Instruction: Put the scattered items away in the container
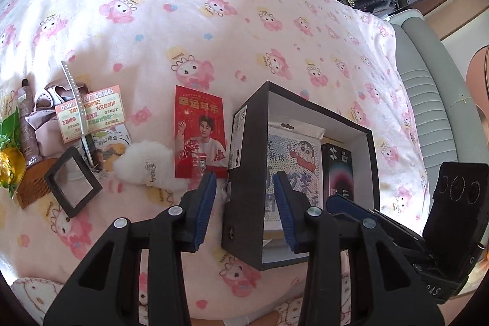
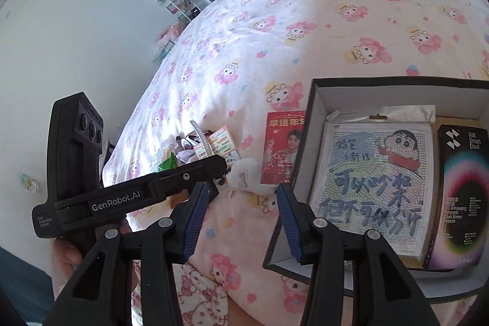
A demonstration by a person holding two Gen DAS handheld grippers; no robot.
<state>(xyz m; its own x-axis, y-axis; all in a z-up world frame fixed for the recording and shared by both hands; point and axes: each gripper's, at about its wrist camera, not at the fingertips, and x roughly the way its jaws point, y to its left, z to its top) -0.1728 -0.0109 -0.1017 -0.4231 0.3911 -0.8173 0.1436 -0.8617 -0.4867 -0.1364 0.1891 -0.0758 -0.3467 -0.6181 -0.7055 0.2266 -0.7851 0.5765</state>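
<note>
Both grippers hang over the pink bedspread (image 1: 214, 20): left gripper (image 1: 244, 203) and right gripper (image 2: 241, 216) stand apart, nothing between them. Black box (image 1: 247, 124) lies below, holding a cartoon sheet (image 2: 376, 188); red card (image 1: 200, 132) just beside it

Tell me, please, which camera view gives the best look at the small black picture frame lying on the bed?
The left wrist view: the black picture frame lies fully visible there, beside the wooden comb. In the right wrist view, the left gripper blocks that spot, so I cannot make the frame out.
</note>
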